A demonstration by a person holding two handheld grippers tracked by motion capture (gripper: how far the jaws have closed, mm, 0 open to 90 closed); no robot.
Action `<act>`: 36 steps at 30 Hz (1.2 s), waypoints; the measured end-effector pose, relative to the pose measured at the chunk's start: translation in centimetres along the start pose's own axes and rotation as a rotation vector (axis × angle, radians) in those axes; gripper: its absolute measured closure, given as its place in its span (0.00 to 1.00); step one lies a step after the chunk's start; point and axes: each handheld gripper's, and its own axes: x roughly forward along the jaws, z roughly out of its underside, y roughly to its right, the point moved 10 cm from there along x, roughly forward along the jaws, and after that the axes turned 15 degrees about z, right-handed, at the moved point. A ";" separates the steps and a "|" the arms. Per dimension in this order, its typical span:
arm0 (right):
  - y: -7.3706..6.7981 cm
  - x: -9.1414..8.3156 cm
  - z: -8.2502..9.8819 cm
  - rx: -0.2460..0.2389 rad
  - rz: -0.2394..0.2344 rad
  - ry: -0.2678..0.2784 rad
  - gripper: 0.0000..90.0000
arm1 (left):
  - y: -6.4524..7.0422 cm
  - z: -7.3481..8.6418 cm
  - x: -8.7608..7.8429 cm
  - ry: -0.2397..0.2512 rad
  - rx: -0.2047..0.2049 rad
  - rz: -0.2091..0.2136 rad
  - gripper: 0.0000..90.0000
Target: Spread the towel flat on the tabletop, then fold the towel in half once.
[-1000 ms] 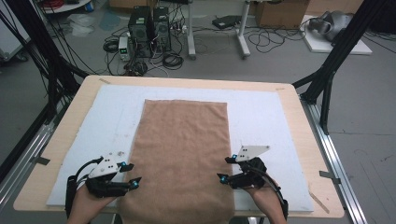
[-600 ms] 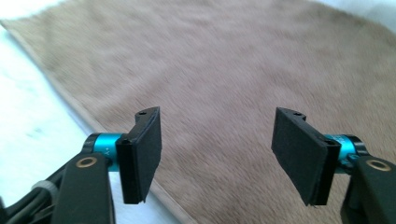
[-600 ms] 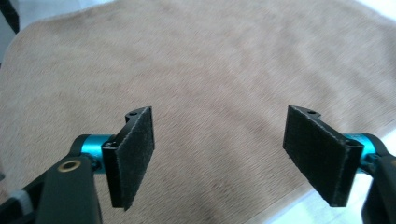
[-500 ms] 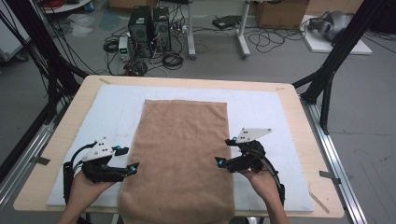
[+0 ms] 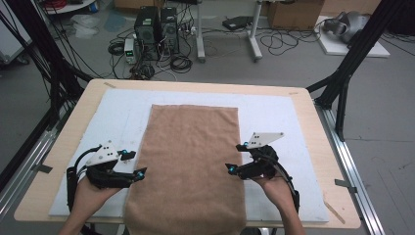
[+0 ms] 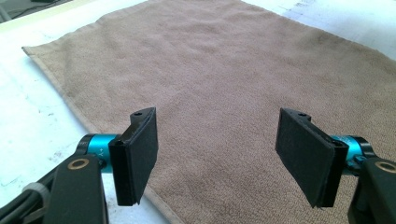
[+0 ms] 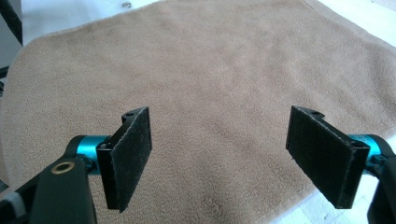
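Observation:
A brown towel (image 5: 191, 156) lies flat on the white mat, its near end hanging over the table's front edge. My left gripper (image 5: 136, 163) hovers at the towel's left edge and points inward. In the left gripper view the left gripper (image 6: 215, 154) stands open above the towel (image 6: 219, 70), with nothing between its pads (image 6: 140, 154). My right gripper (image 5: 235, 157) hovers at the towel's right edge. In the right gripper view the right gripper (image 7: 219, 156) is just as wide, with only the towel (image 7: 210, 70) below it. Both pairs of jaws have just been opening.
The white mat (image 5: 274, 117) covers most of the wooden table (image 5: 313, 127). Black frame poles (image 5: 342, 73) stand at the table's corners. Computer cases (image 5: 156, 29) and cables lie on the floor beyond the far edge.
Both grippers have lifted and moved a little away from the front edge, off the towel's near corners. Their jaws stand wider. The towel lies as before.

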 end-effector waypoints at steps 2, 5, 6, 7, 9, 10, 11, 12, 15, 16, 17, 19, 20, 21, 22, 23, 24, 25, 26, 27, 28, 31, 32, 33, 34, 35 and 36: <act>0.1 0.0 0.0 0.002 0.000 0.002 0.24 | 0.0 -0.1 0.1 0.004 -0.001 0.004 0.34; 0.1 0.0 0.1 0.004 0.000 -0.002 0.24 | 0.0 0.0 0.2 -0.005 -0.001 0.005 0.34; 0.0 0.0 0.1 0.000 -0.002 -0.002 0.24 | 0.0 0.0 0.2 -0.006 0.000 0.008 0.34; 0.0 0.0 0.1 -0.002 -0.002 -0.003 0.24 | 0.0 -0.1 0.3 -0.004 0.001 0.011 0.34; 0.0 0.0 0.1 -0.005 -0.003 -0.007 0.24 | 0.0 -0.1 0.3 -0.004 0.001 0.013 0.34; 0.0 0.0 0.2 -0.006 -0.002 -0.008 0.24 | 0.0 -0.1 0.4 -0.001 -0.001 0.015 0.34; 0.0 0.0 0.2 -0.007 -0.001 -0.010 0.24 | -0.1 -0.2 0.4 -0.001 0.001 0.015 0.34; 0.1 0.0 0.2 -0.008 0.002 -0.009 0.24 | -0.1 -0.2 0.4 0.002 -0.003 0.016 0.34; 0.3 -0.2 0.2 -0.008 0.006 -0.008 0.24 | -0.1 -0.5 0.5 0.019 -0.004 0.014 0.34; 0.3 -0.2 0.2 -0.006 0.008 -0.010 0.24 | -0.1 -0.6 0.6 0.023 -0.005 0.015 0.34; 0.4 -0.3 0.2 -0.003 0.009 -0.012 0.24 | -0.1 -0.7 0.7 0.019 -0.001 0.017 0.34; 0.6 -0.3 0.1 -0.004 0.013 -0.011 0.24 | -0.1 -0.8 0.8 0.020 -0.002 0.017 0.34; 0.6 -0.3 0.0 -0.005 0.014 -0.007 0.24 | -0.2 -0.8 0.8 0.017 -0.003 0.016 0.34; 0.6 -0.4 0.0 -0.009 0.012 -0.009 0.24 | -0.2 -0.8 0.9 0.019 -0.006 0.016 0.34; 0.7 -0.4 -0.1 -0.009 0.015 -0.010 0.24 | -0.3 -0.9 0.9 0.018 -0.010 0.017 0.34; 0.8 -0.4 -0.2 -0.014 0.019 -0.008 0.24 | -0.4 -0.9 0.9 0.019 -0.017 0.016 0.34; 0.8 -0.4 -0.3 -0.008 0.016 -0.010 0.24 | -0.6 -1.0 0.9 0.013 -0.021 0.022 0.34; 1.0 -0.3 -0.4 -0.012 0.020 -0.010 0.24 | -0.7 -1.1 0.9 0.015 -0.033 0.024 0.35; 1.1 -0.2 -0.4 -0.013 0.019 -0.012 0.24 | -0.9 -1.2 0.9 0.013 -0.034 0.021 0.35; 1.3 -0.1 -0.5 -0.013 0.024 -0.013 0.24 | -1.1 -1.3 0.9 0.010 -0.029 0.019 0.35; 1.4 -0.1 -0.6 -0.006 0.025 -0.013 0.24 | -1.3 -1.6 0.9 0.012 -0.029 0.013 0.35; 1.8 0.3 -0.8 -0.014 0.027 -0.018 0.24 | -1.9 -2.3 0.9 0.017 -0.022 -0.002 0.35; 2.1 0.5 -1.0 -0.017 0.035 -0.025 0.24 | -2.1 -2.5 0.9 0.014 -0.021 -0.002 0.36; 2.3 0.6 -1.1 -0.017 0.039 -0.025 0.24 | -2.5 -2.8 1.0 0.016 -0.018 -0.014 0.36; 2.7 0.7 -1.3 -0.013 0.049 -0.025 0.24 | -2.7 -3.0 1.0 0.017 -0.019 -0.018 0.36; 3.0 0.8 -1.5 -0.013 0.051 -0.024 0.24 | -3.0 -3.3 1.1 0.015 -0.024 -0.019 0.36; 3.3 0.9 -1.7 -0.007 0.059 -0.023 0.24 | -3.5 -3.7 1.2 0.012 -0.018 -0.027 0.36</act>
